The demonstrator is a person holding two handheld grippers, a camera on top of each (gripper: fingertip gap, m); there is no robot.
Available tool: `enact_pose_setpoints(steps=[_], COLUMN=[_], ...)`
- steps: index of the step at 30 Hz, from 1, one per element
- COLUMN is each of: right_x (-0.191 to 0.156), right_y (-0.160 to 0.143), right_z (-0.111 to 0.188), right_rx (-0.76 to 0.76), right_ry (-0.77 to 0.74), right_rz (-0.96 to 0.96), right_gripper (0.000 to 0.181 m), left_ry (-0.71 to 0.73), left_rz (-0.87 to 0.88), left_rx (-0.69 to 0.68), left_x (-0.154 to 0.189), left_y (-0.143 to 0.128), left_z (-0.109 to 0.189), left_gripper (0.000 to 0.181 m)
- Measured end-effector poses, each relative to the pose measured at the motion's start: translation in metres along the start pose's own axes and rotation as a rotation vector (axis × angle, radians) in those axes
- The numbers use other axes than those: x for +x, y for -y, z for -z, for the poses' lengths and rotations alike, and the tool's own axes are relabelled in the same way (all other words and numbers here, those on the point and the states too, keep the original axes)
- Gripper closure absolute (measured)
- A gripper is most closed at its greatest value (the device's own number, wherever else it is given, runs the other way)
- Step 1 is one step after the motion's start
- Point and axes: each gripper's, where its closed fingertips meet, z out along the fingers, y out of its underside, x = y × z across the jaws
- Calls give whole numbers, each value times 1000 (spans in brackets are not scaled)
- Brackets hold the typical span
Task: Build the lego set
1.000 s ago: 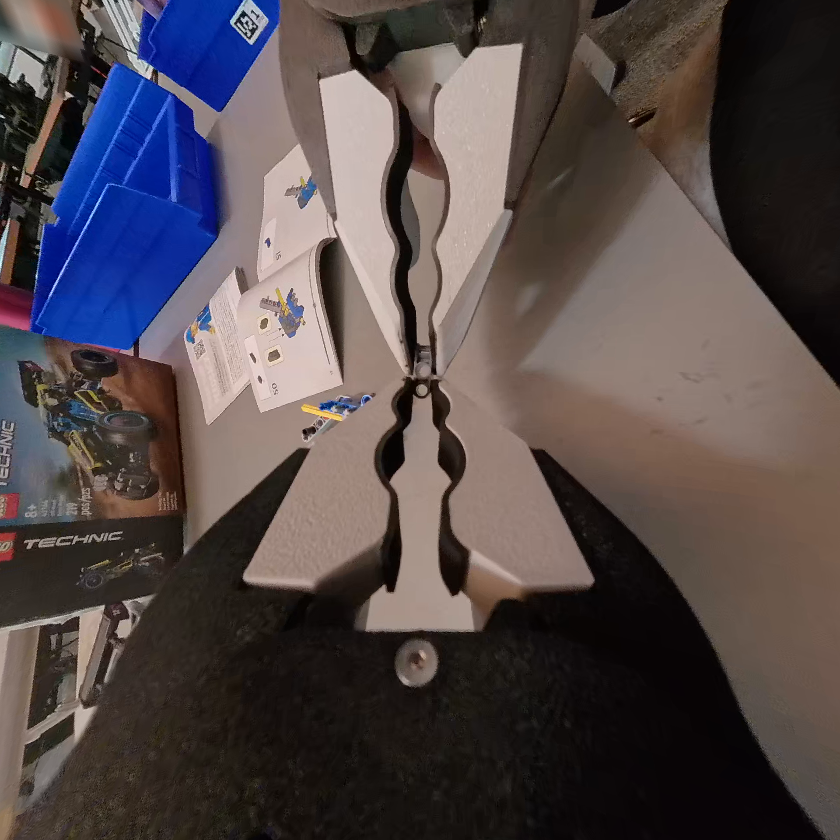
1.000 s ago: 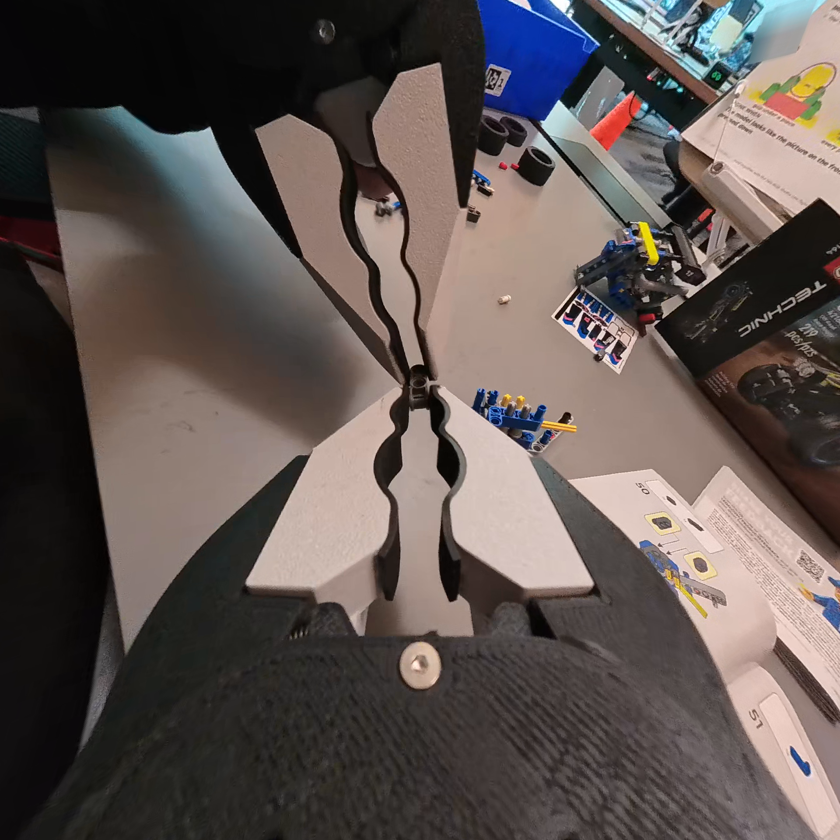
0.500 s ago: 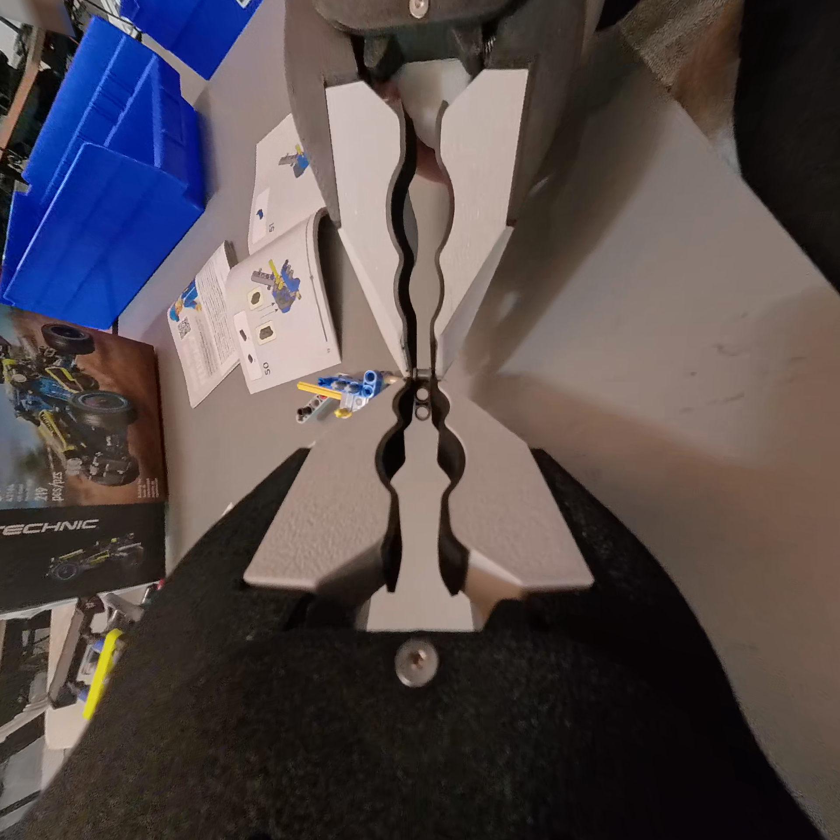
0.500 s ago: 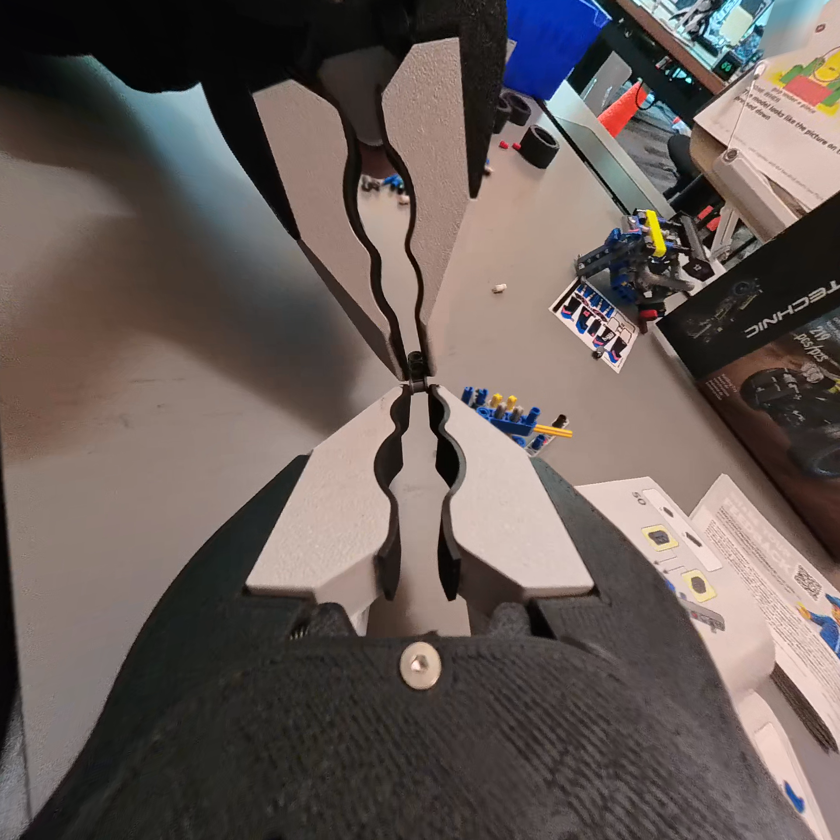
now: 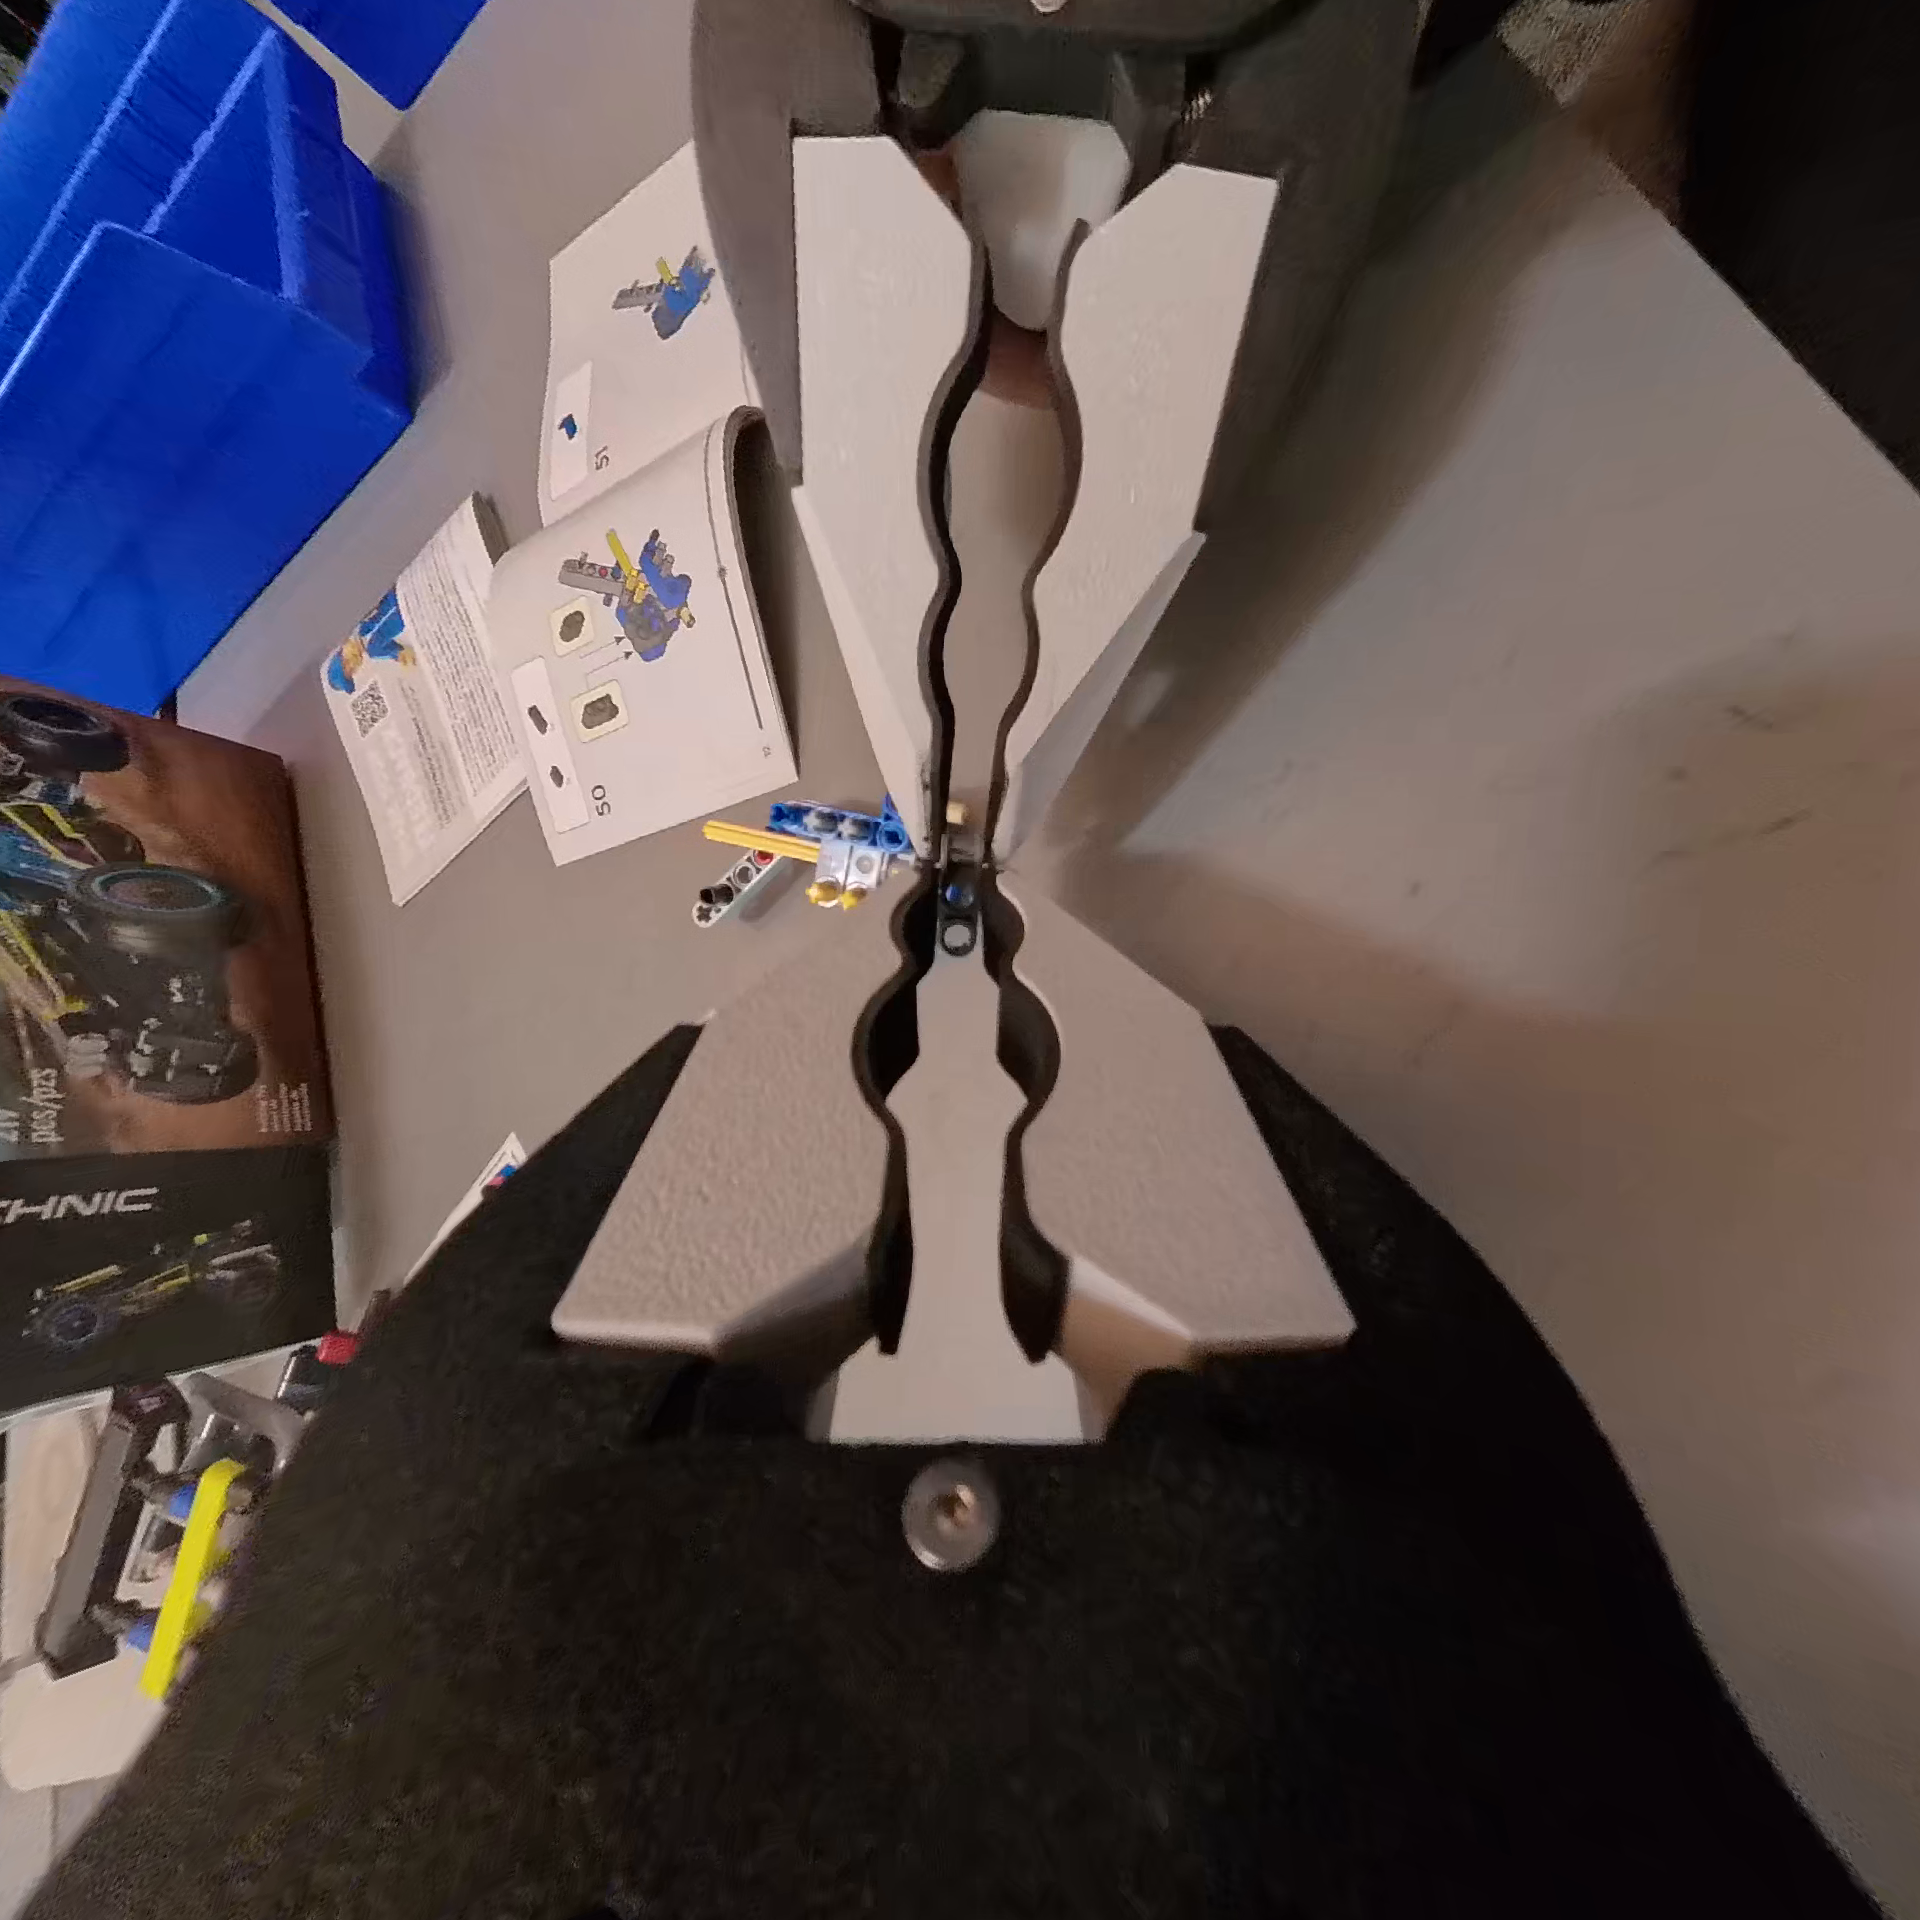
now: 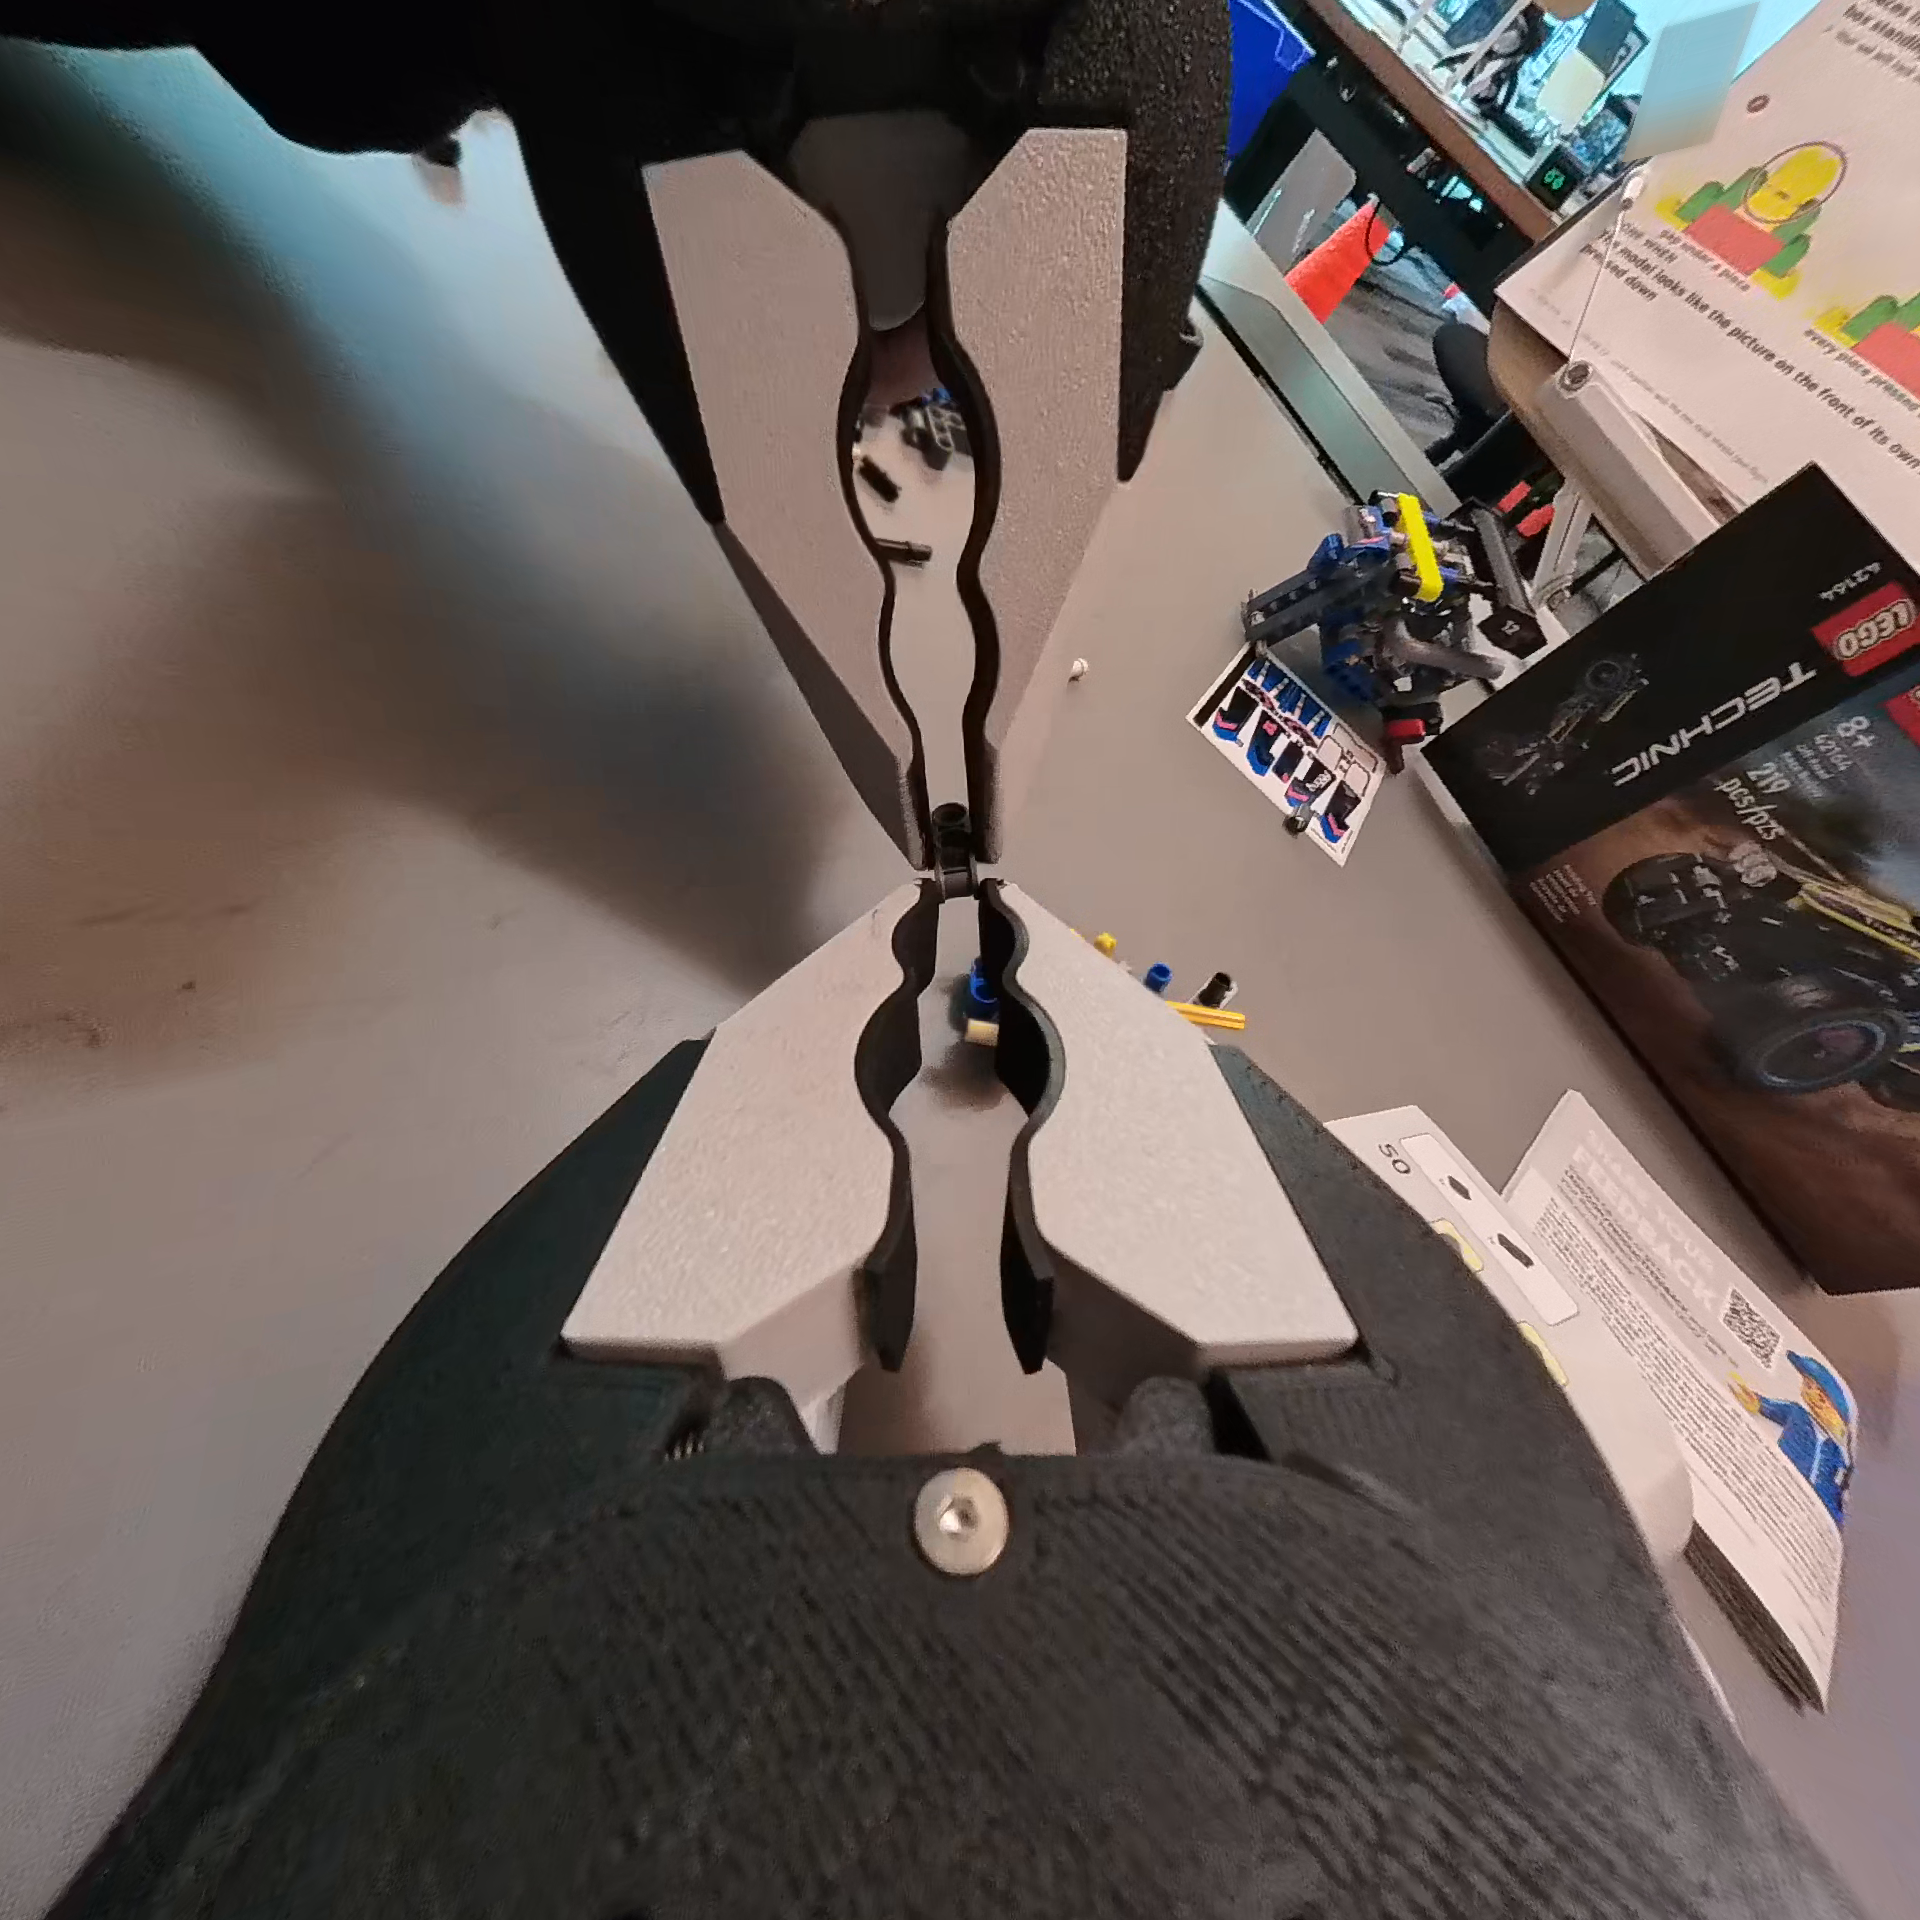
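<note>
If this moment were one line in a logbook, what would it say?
left tool: shut on small black piece | right tool: pinching same piece, tip to tip | loose pieces: on table beneath

Each camera sits just behind its own pair of grey jaws and looks forward along them, angled down at the plain grey bench [image 5: 1558, 520]. The two views face each other head-on at very close range, so each shows the opposite jaws meeting its own at picture centre. Both share the open white instruction booklet [image 5: 644, 665] [image 6: 1558, 1299], the dark printed set box [image 5: 145, 935] [image 6: 1714, 883] and the loose blue and yellow bricks [image 5: 831, 842] [image 6: 1174, 987], seen from opposite sides.
</note>
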Motion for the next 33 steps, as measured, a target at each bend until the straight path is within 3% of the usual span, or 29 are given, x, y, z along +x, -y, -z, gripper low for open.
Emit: enact_pose_setpoints(steps=[12, 16, 19, 26, 33], right_x=[5, 28, 31, 27, 26], right_y=[-4, -14, -24, -35, -38], right_z=[1, 11, 4, -9, -11], right_rx=[-15, -35, -50, -95, -104], right_ry=[-29, -93, -10, 143, 162], right_rz=[-35, -91, -168, -154, -128], right_gripper=[174, 139, 117, 132, 149], left_ry=[-8, -27, -43, -77, -103], left_rz=[-19, -14, -21, -41, -25], left_rx=[8, 19, 24, 7, 10], left_x=[-4, -9, -11, -13, -11], left_y=[-3, -8, -10, -15, -14], left_z=[-4, -2, -5, -15, -13], left_gripper=[177, 177, 177, 177, 177])
